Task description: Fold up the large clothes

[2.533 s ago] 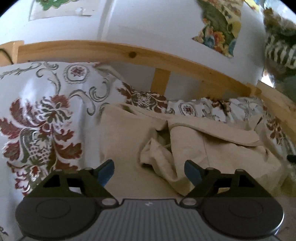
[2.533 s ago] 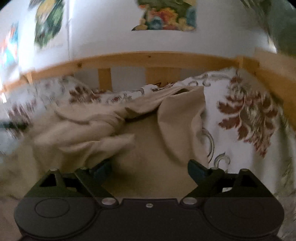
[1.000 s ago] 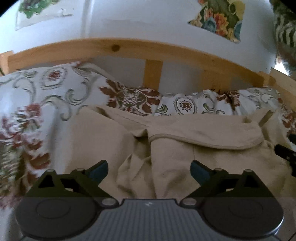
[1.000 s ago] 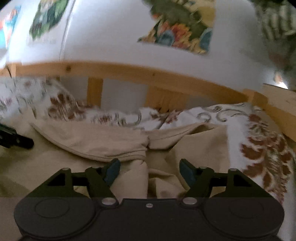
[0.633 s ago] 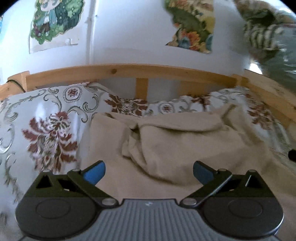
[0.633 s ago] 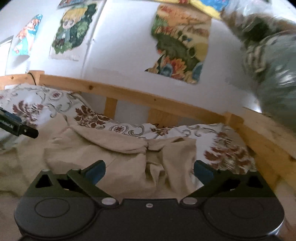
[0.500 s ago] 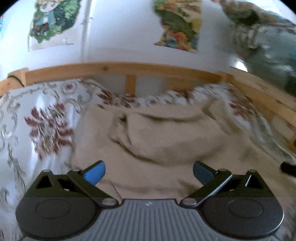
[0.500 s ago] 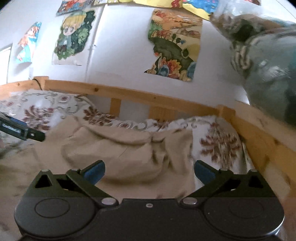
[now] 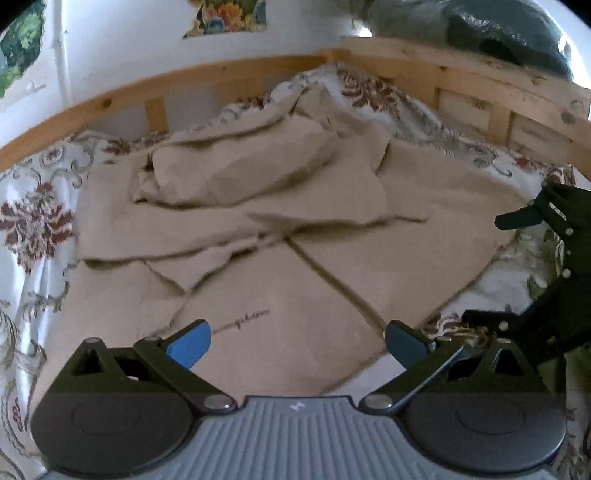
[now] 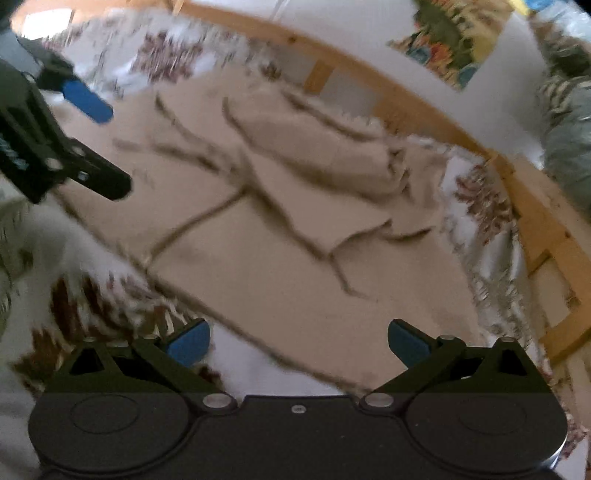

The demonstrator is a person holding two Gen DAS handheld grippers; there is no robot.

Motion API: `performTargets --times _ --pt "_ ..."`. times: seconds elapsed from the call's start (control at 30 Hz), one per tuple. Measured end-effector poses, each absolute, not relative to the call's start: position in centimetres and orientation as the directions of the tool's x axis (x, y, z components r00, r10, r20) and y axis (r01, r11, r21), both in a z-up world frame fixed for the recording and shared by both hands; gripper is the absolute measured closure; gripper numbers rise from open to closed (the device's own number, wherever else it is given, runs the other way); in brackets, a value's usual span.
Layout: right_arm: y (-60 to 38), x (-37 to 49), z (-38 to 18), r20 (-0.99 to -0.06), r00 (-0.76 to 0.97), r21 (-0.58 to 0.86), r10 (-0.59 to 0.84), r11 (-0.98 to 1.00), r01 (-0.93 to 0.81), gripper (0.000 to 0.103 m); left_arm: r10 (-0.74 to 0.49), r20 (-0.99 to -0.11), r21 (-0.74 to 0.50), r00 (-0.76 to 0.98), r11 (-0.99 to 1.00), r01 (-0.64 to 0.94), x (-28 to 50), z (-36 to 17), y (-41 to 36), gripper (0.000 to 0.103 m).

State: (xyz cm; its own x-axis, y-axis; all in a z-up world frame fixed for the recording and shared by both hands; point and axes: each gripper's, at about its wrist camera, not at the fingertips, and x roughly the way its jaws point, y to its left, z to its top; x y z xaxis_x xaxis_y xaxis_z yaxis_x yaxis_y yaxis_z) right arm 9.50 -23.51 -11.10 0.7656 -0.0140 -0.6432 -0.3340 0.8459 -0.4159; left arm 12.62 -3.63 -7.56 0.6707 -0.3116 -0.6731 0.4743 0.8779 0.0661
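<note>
A large beige garment [image 9: 288,236] lies spread on the bed, its far part bunched in loose folds near the headboard; it also shows in the right wrist view [image 10: 280,229], blurred. My left gripper [image 9: 297,341] is open and empty, held above the garment's near hem. My right gripper [image 10: 297,341] is open and empty above the hem's near edge. The right gripper also shows at the right edge of the left wrist view [image 9: 546,258]. The left gripper shows at the upper left of the right wrist view [image 10: 55,129].
The bed has a white sheet with red floral print [image 9: 33,218] and a wooden rail [image 9: 229,77] along the back and right side [image 10: 532,206]. Posters hang on the white wall [image 10: 450,40]. Dark bundled bedding [image 9: 498,33] sits beyond the right rail.
Both grippers have pulled back and risen from the bunched folds near the headboard, now looking down over the garment's near hem. Both stay open and empty.
</note>
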Motion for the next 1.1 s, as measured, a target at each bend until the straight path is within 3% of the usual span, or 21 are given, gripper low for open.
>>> performTargets --times 0.37,0.67,0.8,0.87,1.0,1.1 --pt "-23.7 10.4 -13.1 -0.682 0.732 -0.382 0.008 0.849 -0.366 0.001 -0.301 -0.676 0.099 0.673 0.867 0.488 12.0 -9.4 -3.4 0.001" --pt "-23.4 12.0 -12.7 -0.567 0.821 -0.380 0.065 0.864 -0.331 0.002 -0.286 -0.678 0.132 0.677 0.859 0.495 11.5 -10.3 -3.9 0.001" --pt "-23.8 11.7 -11.2 -0.488 0.866 -0.333 0.104 0.896 -0.295 0.011 -0.136 -0.637 0.296 0.759 0.865 0.404 12.1 -10.8 -4.7 0.001" --pt "-24.2 11.7 -10.6 -0.451 0.885 -0.306 0.116 0.911 -0.276 0.022 -0.062 -0.608 0.367 0.792 0.863 0.348 12.5 -11.0 -4.6 0.007" --pt "-23.9 11.5 -10.2 -0.423 0.898 -0.323 0.118 0.907 -0.271 0.031 0.006 -0.575 0.419 0.818 0.861 0.288 12.8 -10.8 -2.4 0.020" --pt "-23.6 11.6 -10.3 -0.434 0.895 -0.360 0.104 0.890 -0.279 0.034 0.100 -0.502 0.480 0.859 0.859 0.180 12.0 -10.5 -0.3 0.016"
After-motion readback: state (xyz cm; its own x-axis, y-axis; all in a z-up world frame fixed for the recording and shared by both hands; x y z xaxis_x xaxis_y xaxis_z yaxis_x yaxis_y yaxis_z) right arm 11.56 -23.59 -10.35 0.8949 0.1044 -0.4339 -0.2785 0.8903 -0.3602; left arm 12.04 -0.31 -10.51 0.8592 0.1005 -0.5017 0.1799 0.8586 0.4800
